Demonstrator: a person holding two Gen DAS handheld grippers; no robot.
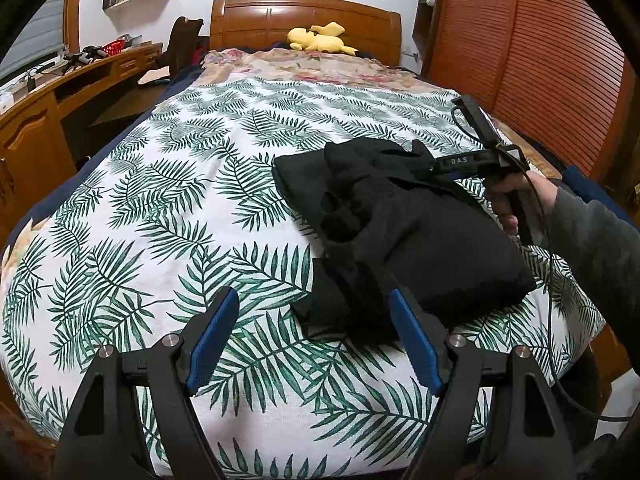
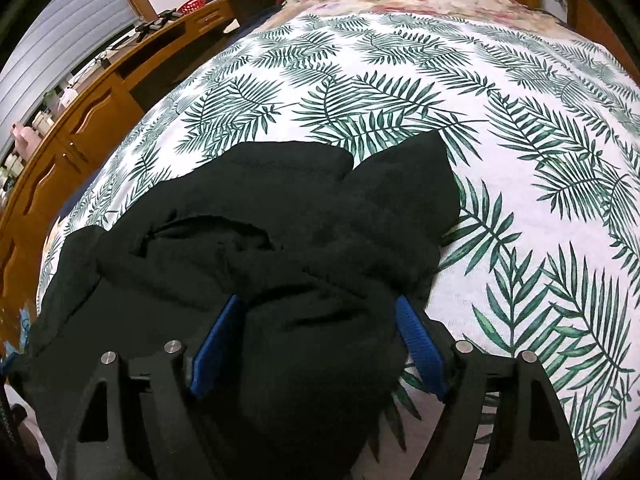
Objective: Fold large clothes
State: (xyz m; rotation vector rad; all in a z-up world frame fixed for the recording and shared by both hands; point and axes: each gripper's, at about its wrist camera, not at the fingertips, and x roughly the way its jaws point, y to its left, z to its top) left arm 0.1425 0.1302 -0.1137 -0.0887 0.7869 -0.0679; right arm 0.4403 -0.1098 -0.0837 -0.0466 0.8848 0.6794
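Left wrist view: the left gripper (image 1: 312, 332) hangs above the near end of the bed, its two blue-padded fingers (image 1: 210, 340) spread wide with nothing between them but the palm-leaf bedspread (image 1: 160, 200) and a loose corner of cloth. The black garment (image 1: 400, 224), thick and partly folded into a bulky bundle, lies on the right half of the bedspread, with a flap trailing toward the near edge just beside the right-hand blue pad. At the far side of the bundle the right gripper (image 1: 434, 168) reaches in from the right, held in the person's right hand (image 1: 508, 200); its tips meet the black cloth, but from here I cannot tell how far they are parted. A yellow plush toy (image 1: 320, 40) rests against the wooden headboard (image 1: 256, 20), and a wooden desk (image 1: 80, 80) runs along the left. Right wrist view: the right gripper (image 2: 320, 336) sits low over the black garment (image 2: 280, 208), its blue pads (image 2: 420, 344) set wide apart with a thick roll of the fabric bulging up between them, touching both pads. The rest of the garment spreads forward and left over the bedspread (image 2: 520, 120).
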